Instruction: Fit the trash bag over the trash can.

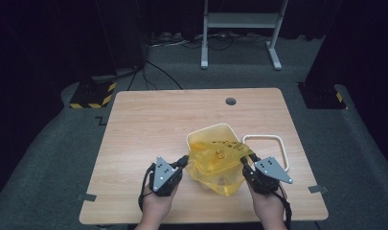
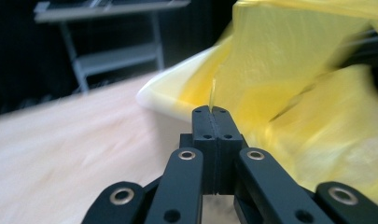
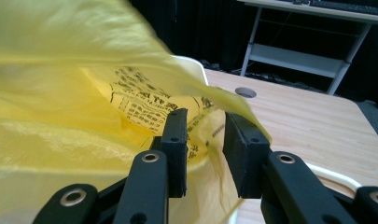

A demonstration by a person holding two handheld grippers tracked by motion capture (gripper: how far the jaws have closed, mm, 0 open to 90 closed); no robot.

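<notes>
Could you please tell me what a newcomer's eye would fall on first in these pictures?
First, the crinkled translucent yellow plastic bag with black print, draped in a white plastic bin at the near middle of the pale wooden table. Then the left claw, shut on its edge, and the right claw opposite.

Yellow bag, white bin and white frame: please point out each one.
Yellow bag (image 1: 219, 165): high view, its printed upper side.
White bin (image 1: 208, 130): high view, its far rim.
White frame (image 1: 262, 137): high view, its far edge.
</notes>
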